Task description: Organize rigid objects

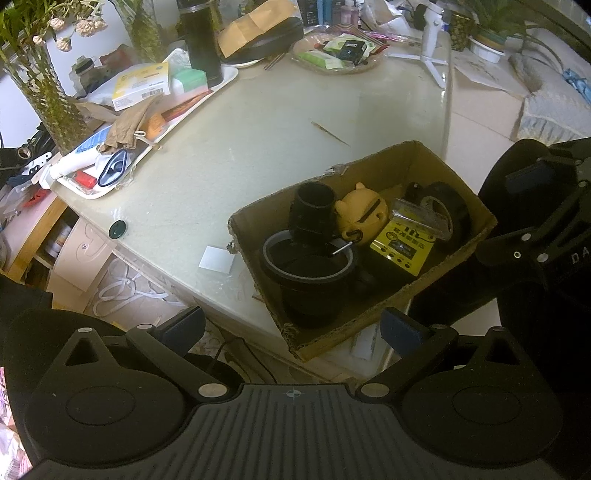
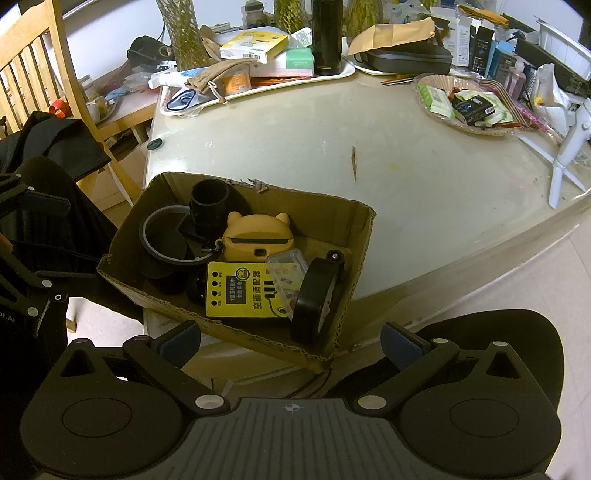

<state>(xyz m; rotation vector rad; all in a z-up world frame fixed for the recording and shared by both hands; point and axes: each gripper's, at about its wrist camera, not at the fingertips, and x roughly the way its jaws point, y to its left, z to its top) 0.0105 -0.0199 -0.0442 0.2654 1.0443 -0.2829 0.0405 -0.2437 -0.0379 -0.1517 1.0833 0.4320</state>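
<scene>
Cluttered pale surface (image 2: 406,177) carries a cardboard box (image 2: 354,236) at its near corner. Inside: black pipe fitting (image 2: 208,206), yellow case (image 2: 255,236), yellow adapter (image 2: 240,291), tape roll (image 2: 317,299). Left tool (image 1: 291,328) and right tool (image 2: 290,338) both gape, empty.

A pale glossy table (image 2: 406,192) crowded at its far edge fills the room's middle, a wooden slatted chair (image 2: 40,74) stands beside it, light tiled floor (image 1: 480,122) shows beyond, and a white wall (image 2: 122,22) rises behind.
</scene>
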